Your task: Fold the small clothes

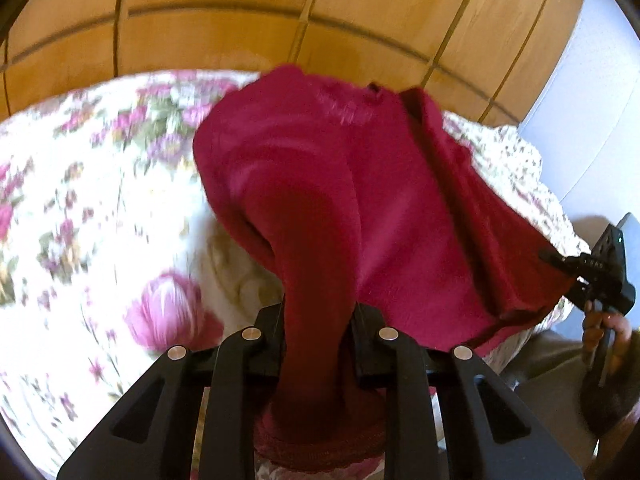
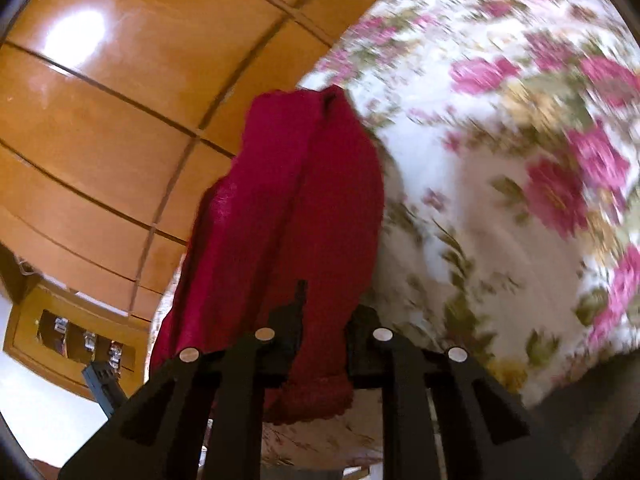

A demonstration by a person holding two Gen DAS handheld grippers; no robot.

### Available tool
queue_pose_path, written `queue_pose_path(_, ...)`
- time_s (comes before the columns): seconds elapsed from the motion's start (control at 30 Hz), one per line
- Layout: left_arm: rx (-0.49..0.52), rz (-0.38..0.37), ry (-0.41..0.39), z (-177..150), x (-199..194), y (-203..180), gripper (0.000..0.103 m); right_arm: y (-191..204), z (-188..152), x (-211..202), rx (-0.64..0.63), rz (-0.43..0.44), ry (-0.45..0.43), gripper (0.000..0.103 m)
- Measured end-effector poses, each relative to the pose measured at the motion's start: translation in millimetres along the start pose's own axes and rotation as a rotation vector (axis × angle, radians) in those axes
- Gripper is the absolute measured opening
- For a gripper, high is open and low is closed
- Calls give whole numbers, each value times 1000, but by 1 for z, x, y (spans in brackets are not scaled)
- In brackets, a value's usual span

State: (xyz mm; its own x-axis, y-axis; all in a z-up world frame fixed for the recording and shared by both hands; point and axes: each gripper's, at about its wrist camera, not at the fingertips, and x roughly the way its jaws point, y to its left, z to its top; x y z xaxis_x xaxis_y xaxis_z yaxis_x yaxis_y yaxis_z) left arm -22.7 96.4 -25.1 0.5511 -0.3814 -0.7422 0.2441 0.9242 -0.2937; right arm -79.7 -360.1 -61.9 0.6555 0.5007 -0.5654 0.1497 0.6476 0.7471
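Left wrist view shows the left gripper (image 1: 318, 320) and right gripper (image 1: 568, 268) each clenched on the red garment (image 1: 320, 180), lifted over the floral bedspread (image 1: 80, 200); next, probably, spreading it flat for folding.

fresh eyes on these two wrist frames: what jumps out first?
A crimson garment fills the middle of both views, stretched between the left gripper and the right gripper, each clamped on an edge. Under it lies a floral bedspread, with glossy wooden panelling behind.
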Motion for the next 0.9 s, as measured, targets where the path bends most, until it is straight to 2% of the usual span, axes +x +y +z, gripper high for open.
queue_pose_path(0.1,34,44,33,-11,14,-2,27,-6,-3,12,3,-103,17,29)
queue_pose_path(0.13,28,40,29,-13,13,-2,32,-8,-3,12,12,-87,7,35)
queue_pose_path(0.2,4,34,14,-14,8,0,51,-5,-2,4,14,-80,-50,68)
queue_pose_path(0.23,0,42,-7,-13,3,0,64,0,-2,-3,-12,-139,-109,73)
queue_pose_path(0.27,-4,54,-35,-13,-3,1,70,4,-2,-7,-35,-181,-142,78)
queue_pose_path(0.33,-9,73,-111,-12,-15,4,70,15,-1,-18,-105,-278,-231,80)
queue_pose_path(0.4,-2,114,-167,-10,-22,2,73,22,-2,-23,-135,-294,-283,89)
queue_pose_path(0.43,0,130,-185,-10,-23,3,78,26,-3,-23,-158,-302,-299,89)
queue_pose_path(0.53,12,112,-178,-5,-16,-1,80,44,-9,-18,-253,-351,-309,94)
queue_pose_path(0.63,33,99,-147,7,1,-11,90,62,-18,-5,-369,-435,-318,99)
queue_pose_path(0.7,84,153,-129,12,15,-19,90,69,-24,4,-438,-458,-308,101)
queue_pose_path(0.73,118,193,-118,13,23,-24,87,71,-26,7,-472,-474,-306,101)
queue_pose_path(0.77,138,198,-105,15,29,-26,59,75,-29,10,-499,-495,-312,101)
queue_pose_path(0.8,156,188,-69,18,37,-26,44,79,-32,11,-535,-525,-334,101)
queue_pose_path(0.83,165,184,-37,20,42,-26,33,82,-35,10,-560,-553,-362,101)
queue_pose_path(0.9,143,160,-19,25,43,-21,26,87,-38,5,-601,-625,-437,101)
